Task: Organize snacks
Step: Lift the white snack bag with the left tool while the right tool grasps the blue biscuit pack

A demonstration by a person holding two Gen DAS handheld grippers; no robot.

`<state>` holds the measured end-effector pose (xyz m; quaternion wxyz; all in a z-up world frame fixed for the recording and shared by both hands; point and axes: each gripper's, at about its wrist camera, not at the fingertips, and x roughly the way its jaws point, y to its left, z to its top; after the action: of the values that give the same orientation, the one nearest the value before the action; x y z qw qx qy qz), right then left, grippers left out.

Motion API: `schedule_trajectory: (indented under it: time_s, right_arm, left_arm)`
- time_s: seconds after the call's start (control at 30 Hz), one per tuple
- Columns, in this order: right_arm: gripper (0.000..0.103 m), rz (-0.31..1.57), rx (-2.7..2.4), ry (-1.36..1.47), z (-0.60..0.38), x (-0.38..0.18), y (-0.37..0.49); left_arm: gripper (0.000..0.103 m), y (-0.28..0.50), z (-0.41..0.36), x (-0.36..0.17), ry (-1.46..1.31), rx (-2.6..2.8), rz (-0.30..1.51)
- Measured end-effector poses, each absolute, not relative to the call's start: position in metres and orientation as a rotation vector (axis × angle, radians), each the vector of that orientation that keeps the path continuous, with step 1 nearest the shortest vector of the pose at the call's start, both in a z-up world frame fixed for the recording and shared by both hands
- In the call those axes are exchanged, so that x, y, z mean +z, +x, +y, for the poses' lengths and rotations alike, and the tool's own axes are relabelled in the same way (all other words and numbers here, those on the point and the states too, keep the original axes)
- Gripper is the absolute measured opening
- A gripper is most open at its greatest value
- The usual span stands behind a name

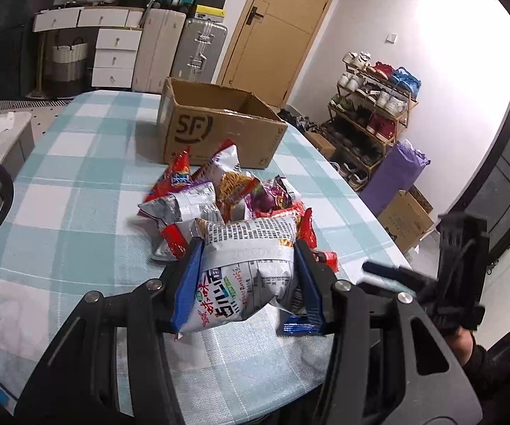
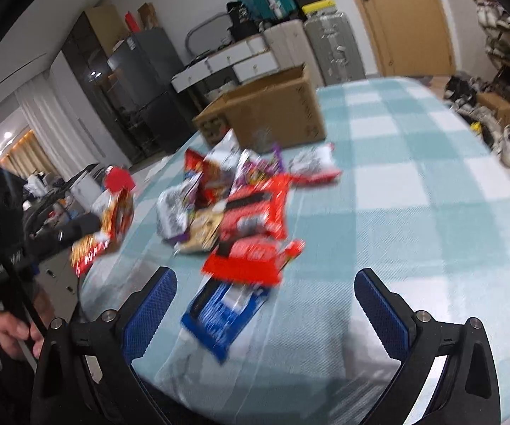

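Note:
My left gripper (image 1: 246,251) is shut on a white snack bag (image 1: 244,276) with printed text, held above the near part of the table. Beyond it lies a pile of snack packets (image 1: 219,194), red, white and purple. An open cardboard box (image 1: 219,127) marked SF stands behind the pile. In the right wrist view my right gripper (image 2: 265,283) is open and empty, above the near table edge. A blue packet (image 2: 223,311) lies between its fingers, red packets (image 2: 251,237) just beyond, and the box (image 2: 265,109) farther back. The left gripper with its bag (image 2: 106,226) shows at the left.
The table has a teal and white checked cloth (image 1: 77,177). Suitcases and white drawers (image 1: 169,49) stand behind the table near a wooden door (image 1: 276,32). A shoe rack (image 1: 371,113) and a purple mat roll are to the right. A dark fridge (image 2: 138,81) stands at the left.

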<state>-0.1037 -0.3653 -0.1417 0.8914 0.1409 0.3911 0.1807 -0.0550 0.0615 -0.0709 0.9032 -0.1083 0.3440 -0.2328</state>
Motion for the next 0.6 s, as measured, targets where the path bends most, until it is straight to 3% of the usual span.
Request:
schedule_trajectory:
  time_s: [0.4,0.5,0.6]
  right_arm:
    - [0.099,0.9,0.452,0.212,-0.31,-0.162,-0.108]
    - [0.088,0.909,0.388,0.178,-0.299,-0.165,-0.105]
    - [0.086,0.942,0.371,0.133,-0.287,-0.17,-0.099]
  left_arm:
    - [0.048,-0.069,0.084,-0.06,-0.246,-0.41,0.661]
    - [0.048,-0.071,0.088,-0.059,-0.247,-0.389,0.656]
    - [0.048,-0.074,0.092,-0.059,-0.252,-0.38,0.658]
